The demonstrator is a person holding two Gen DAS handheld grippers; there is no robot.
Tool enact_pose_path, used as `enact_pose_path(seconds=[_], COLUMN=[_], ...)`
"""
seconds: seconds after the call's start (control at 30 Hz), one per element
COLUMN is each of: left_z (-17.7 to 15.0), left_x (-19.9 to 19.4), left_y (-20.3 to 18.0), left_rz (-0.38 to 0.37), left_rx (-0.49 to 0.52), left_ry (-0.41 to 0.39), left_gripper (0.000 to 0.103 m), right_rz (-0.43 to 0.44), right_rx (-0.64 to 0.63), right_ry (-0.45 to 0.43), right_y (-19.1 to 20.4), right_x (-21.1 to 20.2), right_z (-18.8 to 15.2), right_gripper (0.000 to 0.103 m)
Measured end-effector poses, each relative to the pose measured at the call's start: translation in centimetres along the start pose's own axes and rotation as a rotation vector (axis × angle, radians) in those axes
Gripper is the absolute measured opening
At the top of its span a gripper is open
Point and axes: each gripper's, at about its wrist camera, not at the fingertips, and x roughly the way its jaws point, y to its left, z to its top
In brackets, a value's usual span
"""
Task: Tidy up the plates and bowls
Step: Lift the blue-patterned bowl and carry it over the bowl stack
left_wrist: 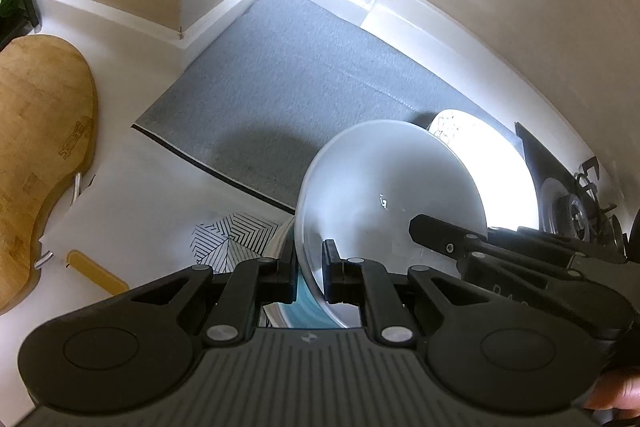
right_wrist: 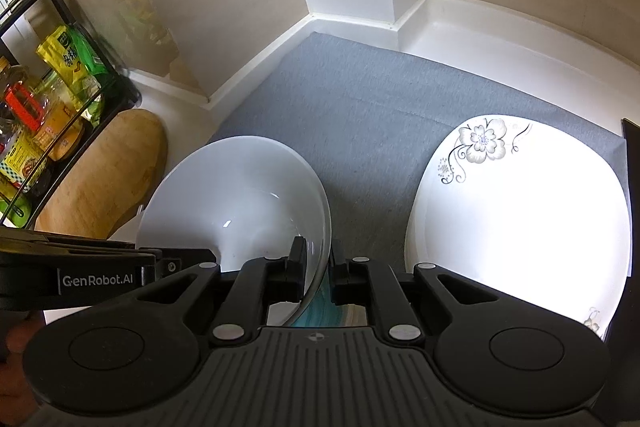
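Two handheld grippers, both matte black: the left gripper (left_wrist: 311,269) and the right gripper (right_wrist: 318,263) each carry a ribbed grey housing flanked by two round black discs, with silver pivot pins along angular linkage arms. Beside the right gripper's housing, white lettering on the other tool's side reads "GenRobot.AI" (a small screw head sits just beside the lettering)

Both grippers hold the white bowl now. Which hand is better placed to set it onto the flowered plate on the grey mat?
Probably the right gripper: it clamps the white bowl rim on the side facing the flowered plate. The left gripper clamps the far rim.
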Motion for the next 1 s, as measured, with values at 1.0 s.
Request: enact_pose_path(seconds=[1.0], left_z=[-0.4], left_x=[1.2], left_y=[0.1], left_rz=[-0.001], left_rx=[0.034], left_ry=[0.045], left_gripper=[0.013], right_rz=[-0.017], right_rx=[0.016], right_ry=[0.045], right_y=[0.0], right_x=[1.1], right_z=[-0.9], right_gripper=[0.012])
